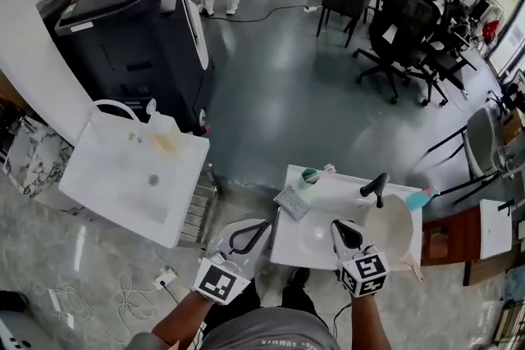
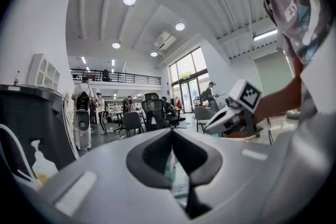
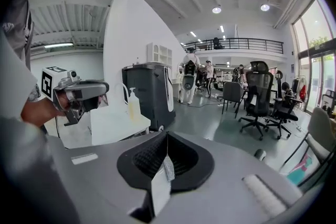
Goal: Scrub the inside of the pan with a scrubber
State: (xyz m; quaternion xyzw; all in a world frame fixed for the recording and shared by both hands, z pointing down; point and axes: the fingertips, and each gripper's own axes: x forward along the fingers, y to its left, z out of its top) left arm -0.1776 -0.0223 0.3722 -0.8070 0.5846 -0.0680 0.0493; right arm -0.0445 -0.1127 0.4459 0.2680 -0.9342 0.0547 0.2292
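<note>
With the jaws of the left gripper [image 1: 261, 227] and right gripper [image 1: 339, 225] together on nothing, the soft, light scrubber [image 1: 291, 202] at ten o'clock on the desk [image 1: 287, 248] is judged best pinched edgewise, the stiff pan [image 1: 394, 234] at three o'clock steadied by its handle [image 1: 375, 188]

A black cabinet [image 1: 131, 29] stands behind a white basin [image 1: 107, 193], office chairs [image 1: 402, 33] beyond.

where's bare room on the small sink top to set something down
Bare: the front left corner of the sink top, between scrubber and near edge. Crowded: back edge with bottle, tap and brush; the pan fills the right end.
</note>
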